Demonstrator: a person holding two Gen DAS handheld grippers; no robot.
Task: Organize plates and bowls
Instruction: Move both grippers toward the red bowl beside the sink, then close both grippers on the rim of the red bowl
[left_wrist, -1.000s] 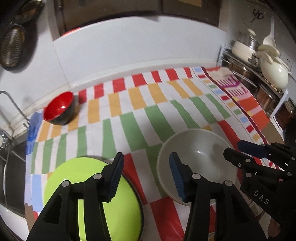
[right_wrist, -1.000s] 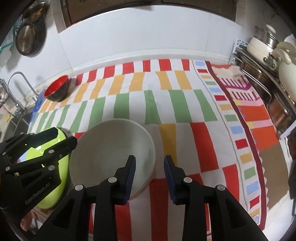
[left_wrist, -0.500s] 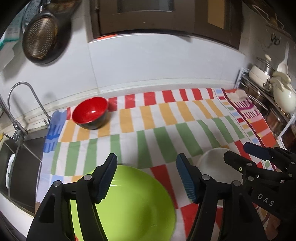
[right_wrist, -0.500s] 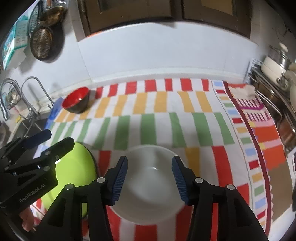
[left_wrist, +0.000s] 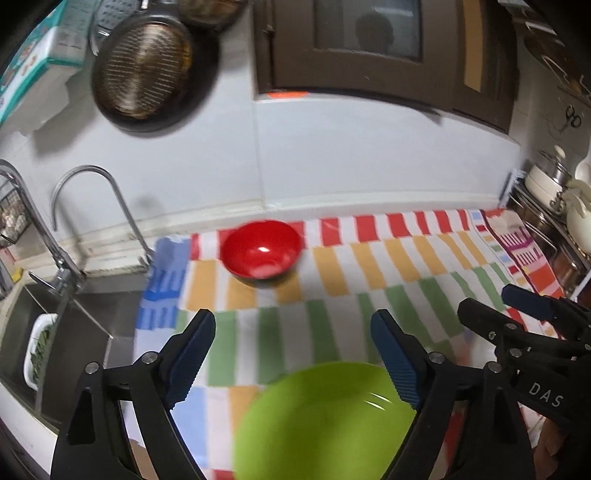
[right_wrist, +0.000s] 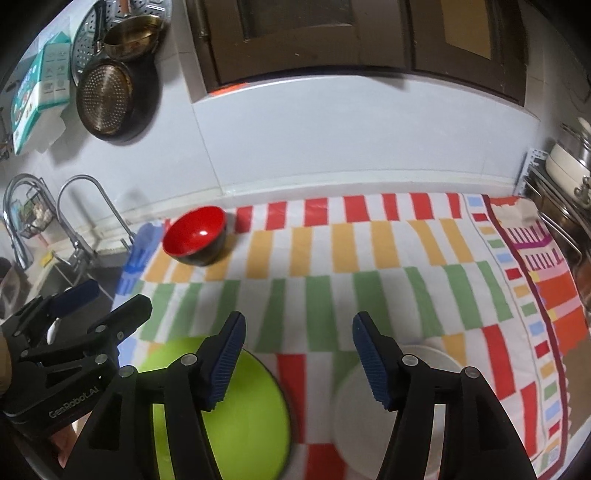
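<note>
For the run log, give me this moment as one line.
left gripper: open, empty | right gripper: open, empty | green plate, white bowl: near edge | red bowl: far, by faucet

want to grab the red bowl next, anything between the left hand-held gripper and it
Nothing visible. The left hand-held gripper is open, and only bare striped cloth lies between it and the red bowl. The green plate sits below the gripper.
</note>
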